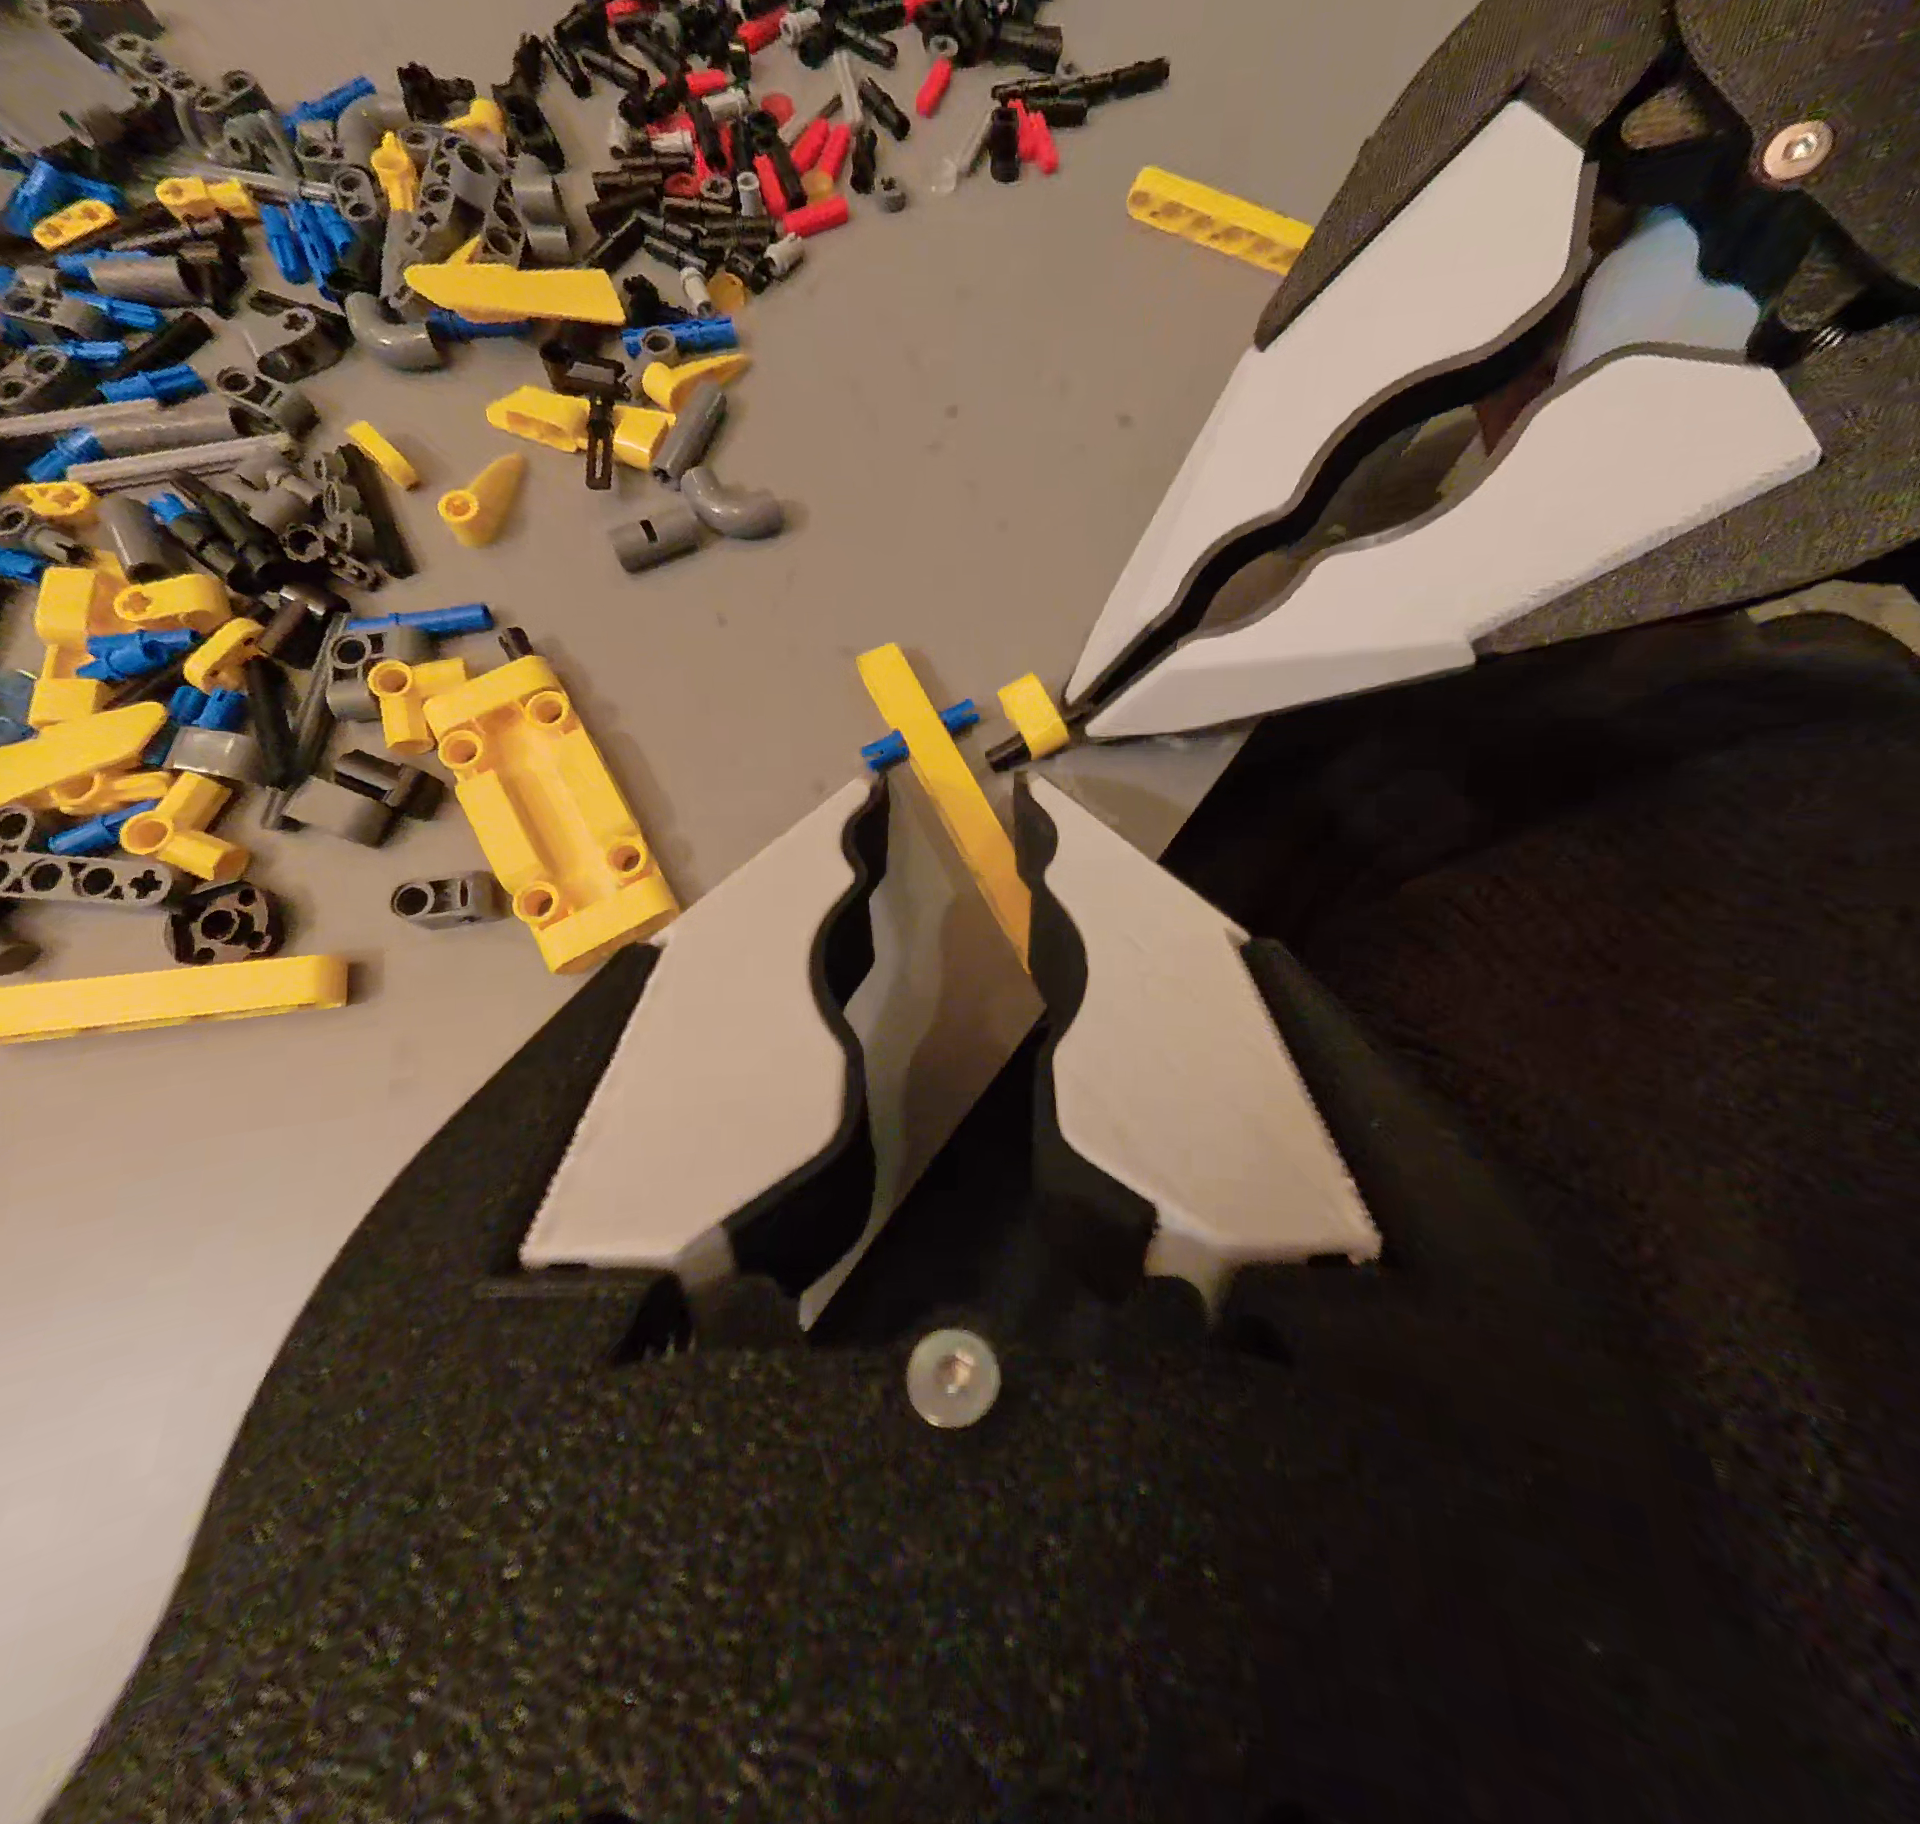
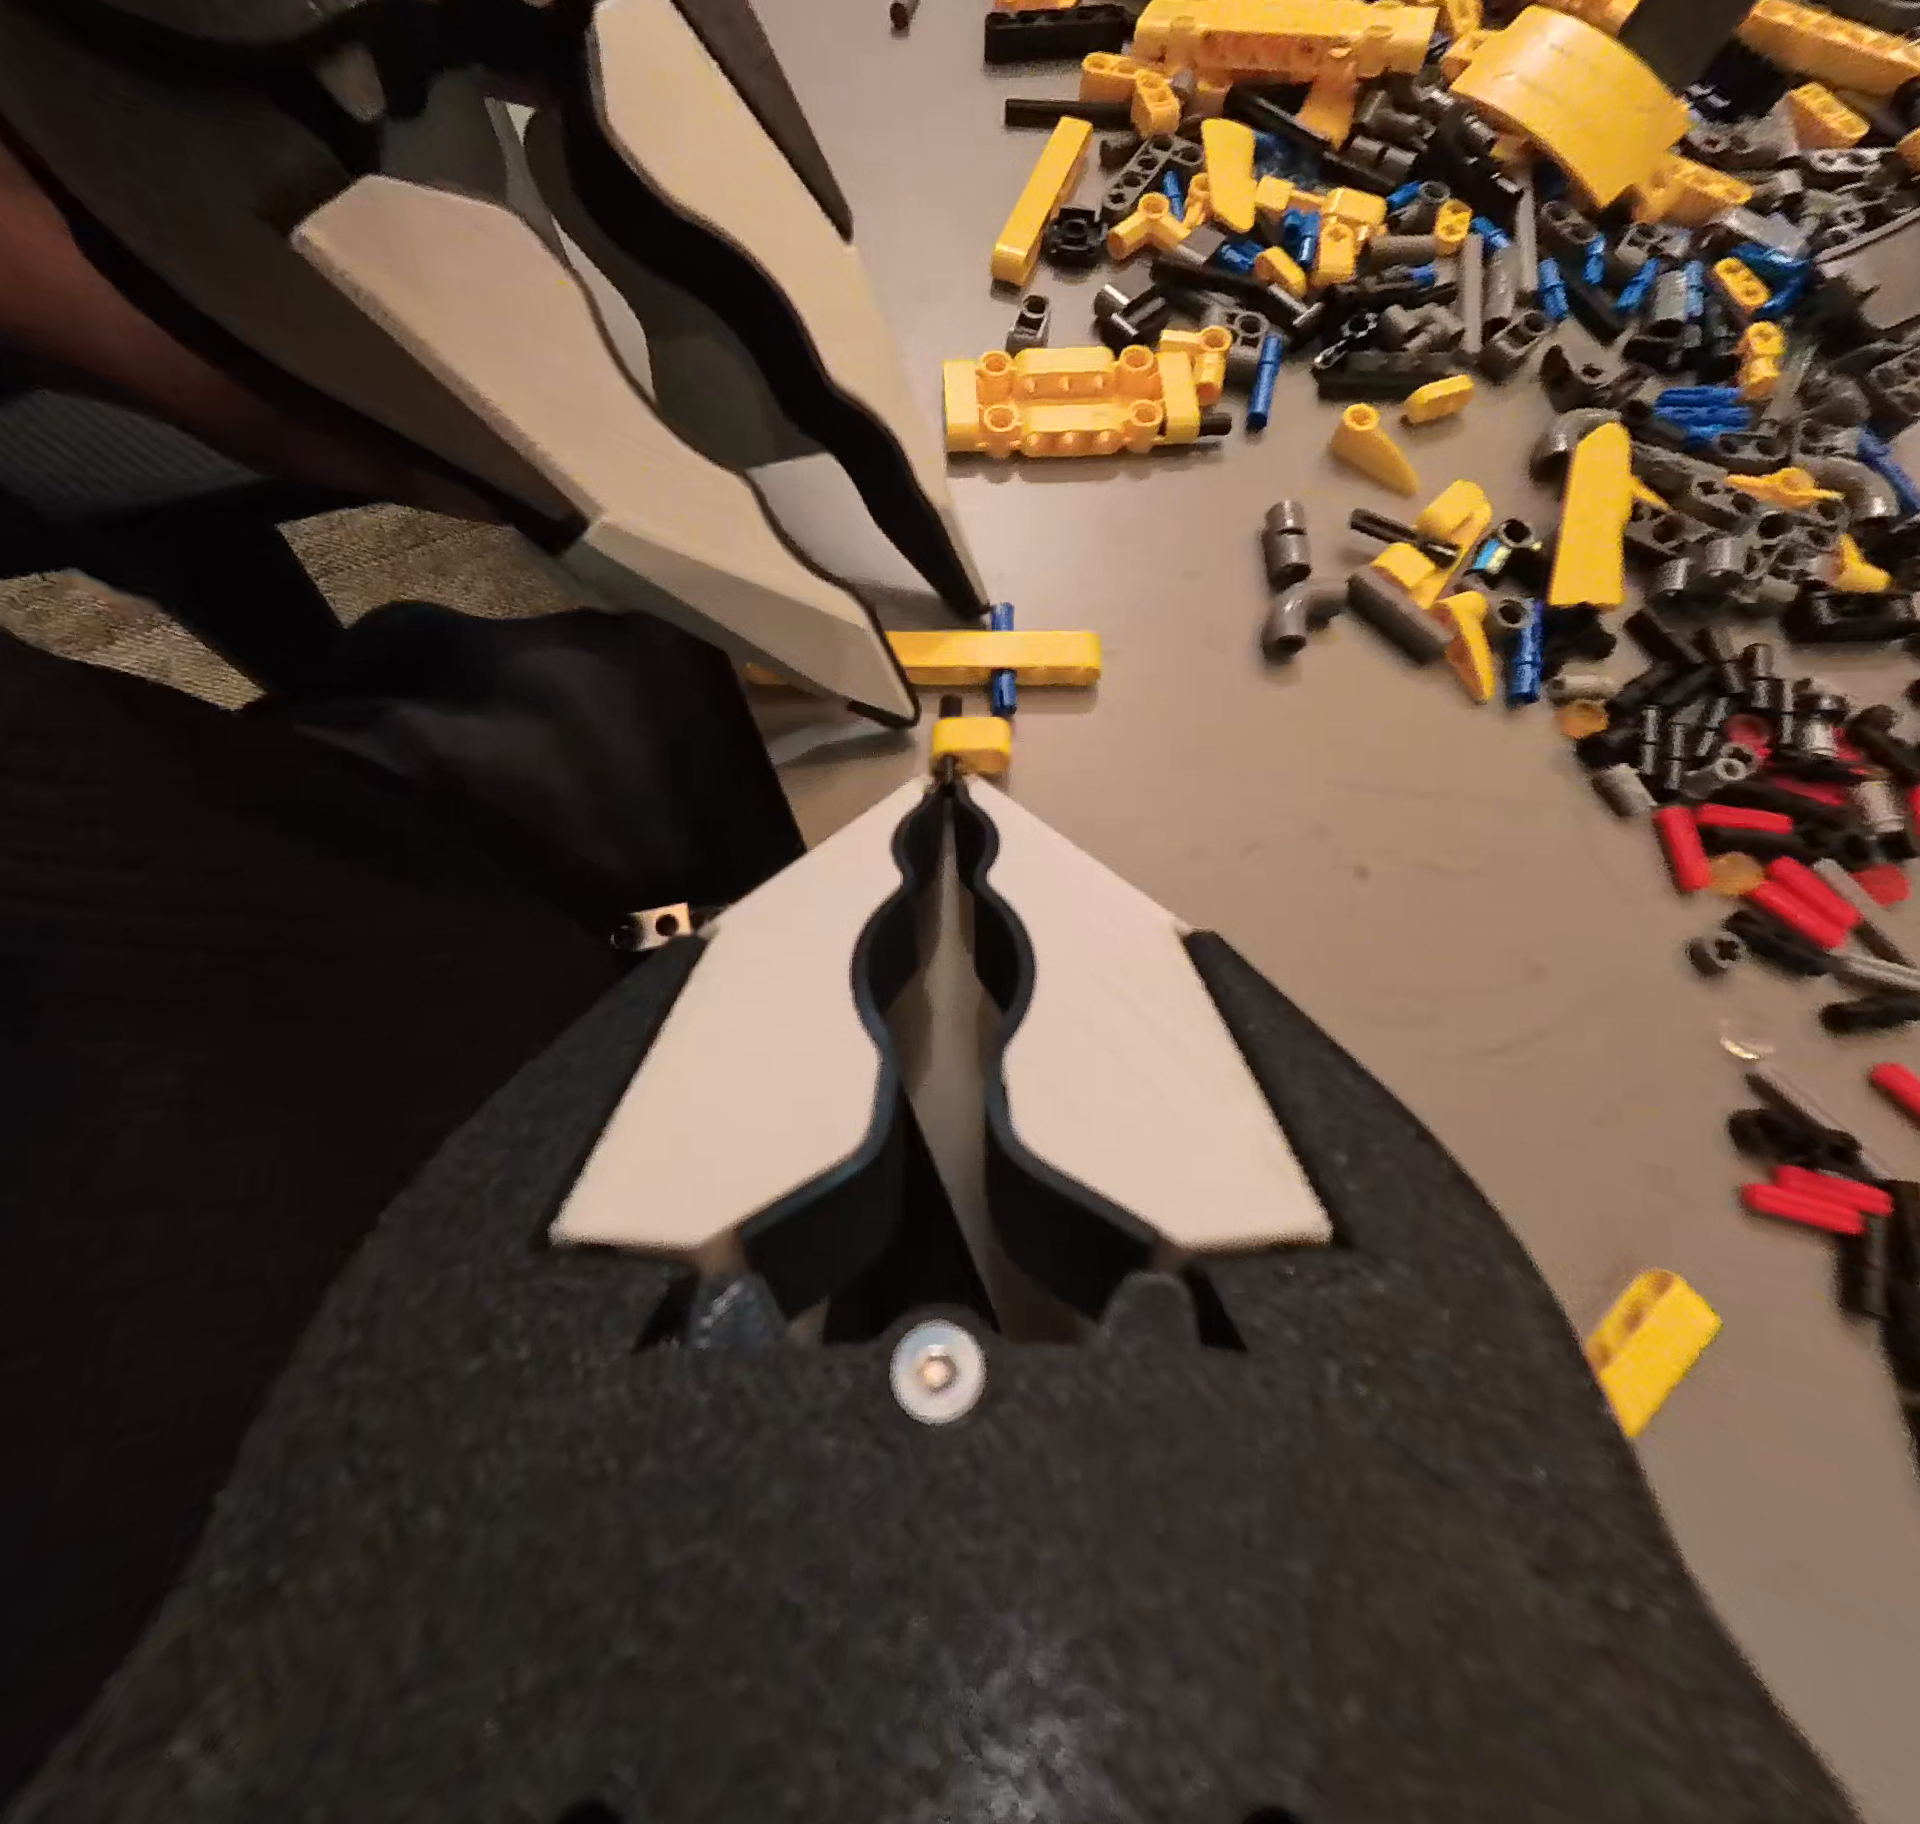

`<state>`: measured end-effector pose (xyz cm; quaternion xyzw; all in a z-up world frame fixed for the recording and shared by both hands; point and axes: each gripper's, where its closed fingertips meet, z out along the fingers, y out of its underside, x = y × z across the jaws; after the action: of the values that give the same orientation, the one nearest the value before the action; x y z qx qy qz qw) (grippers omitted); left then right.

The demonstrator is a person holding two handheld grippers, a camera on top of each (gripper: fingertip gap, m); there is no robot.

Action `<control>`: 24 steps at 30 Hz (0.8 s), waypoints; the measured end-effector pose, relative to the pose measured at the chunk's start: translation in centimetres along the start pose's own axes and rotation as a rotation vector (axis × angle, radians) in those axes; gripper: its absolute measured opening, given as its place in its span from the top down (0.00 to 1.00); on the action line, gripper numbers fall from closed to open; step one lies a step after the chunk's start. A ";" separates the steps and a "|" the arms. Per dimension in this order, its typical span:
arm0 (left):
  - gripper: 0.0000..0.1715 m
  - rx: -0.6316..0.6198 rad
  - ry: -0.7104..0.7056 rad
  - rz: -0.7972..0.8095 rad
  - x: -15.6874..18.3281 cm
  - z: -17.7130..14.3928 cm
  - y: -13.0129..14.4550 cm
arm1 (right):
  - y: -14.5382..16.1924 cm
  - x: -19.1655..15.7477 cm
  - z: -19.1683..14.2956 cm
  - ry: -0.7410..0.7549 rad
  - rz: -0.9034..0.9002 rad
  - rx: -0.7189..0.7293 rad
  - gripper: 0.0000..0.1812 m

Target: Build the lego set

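Observation:
My left gripper [image 1: 945, 787] is shut on a flat yellow beam [image 1: 894, 683] and holds it on edge just above the grey table [image 1: 935, 444]. A blue pin [image 1: 961, 712] sticks through the beam near its far end. My right gripper [image 1: 1075, 720] comes in from the upper right. It is shut on a black pin [image 1: 1003, 756] that carries a small yellow connector [image 1: 1032, 714], a short way right of the beam. In the right wrist view my right gripper [image 2: 951, 782] points the connector [image 2: 971, 738] at the beam [image 2: 1039, 654] and blue pin [image 2: 1002, 621], held by the left gripper [image 2: 940, 662].
Loose yellow, grey, black, blue and red building parts [image 1: 312, 372] cover the table's far side [image 2: 1558, 320]. A yellow housing block [image 1: 551, 808] and a long yellow beam [image 1: 177, 995] lie near my left gripper. A short yellow beam [image 2: 1652, 1348] lies at right. A person's dark clothing [image 1: 1558, 943] is beyond the table edge. My left and right fingertips are right by each other. The yellow housing block [image 1: 551, 808] sits 6 cm or so from the ends of my left fingers. Look for it in the right wrist view [image 2: 1064, 392] too.

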<state>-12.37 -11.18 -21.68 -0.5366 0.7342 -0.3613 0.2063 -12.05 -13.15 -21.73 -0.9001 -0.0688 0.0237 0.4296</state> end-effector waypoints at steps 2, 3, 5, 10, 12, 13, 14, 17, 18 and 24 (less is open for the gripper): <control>0.89 0.003 0.008 -0.014 -0.1 0.0 0.0 | 0.2 0.1 0.0 0.011 -0.017 -0.001 0.99; 0.89 0.005 0.020 -0.021 -0.1 0.0 0.0 | 0.2 0.1 0.0 0.013 -0.018 0.002 0.99; 0.89 0.010 0.052 -0.029 0.2 0.0 0.0 | 0.1 0.1 0.0 0.017 -0.022 0.006 0.99; 0.90 0.021 0.080 -0.018 0.6 0.0 -0.1 | -0.1 0.2 0.3 0.029 -0.038 0.017 0.99; 0.91 0.018 0.082 -0.016 0.6 0.0 0.0 | -0.2 0.3 0.4 0.026 -0.035 0.019 0.99; 0.91 0.020 0.081 -0.014 0.5 0.0 0.0 | -0.2 0.3 0.4 0.025 -0.030 0.020 0.99; 0.91 0.021 0.081 -0.012 0.5 0.0 0.0 | -0.2 0.3 0.4 0.021 -0.025 0.020 0.99; 0.92 0.027 0.083 -0.008 0.5 0.0 -0.1 | -0.2 0.3 0.4 0.008 -0.022 0.023 0.99; 0.92 0.028 0.084 -0.006 0.5 0.0 -0.1 | -0.2 0.3 0.4 0.005 -0.029 0.024 0.99; 0.92 0.027 0.095 0.001 0.5 0.0 -0.1 | -0.2 0.3 0.4 -0.055 -0.015 0.015 0.99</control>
<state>-12.51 -11.63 -21.56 -0.5156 0.7386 -0.3961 0.1784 -11.84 -12.65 -21.82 -0.8952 -0.0870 0.0456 0.4347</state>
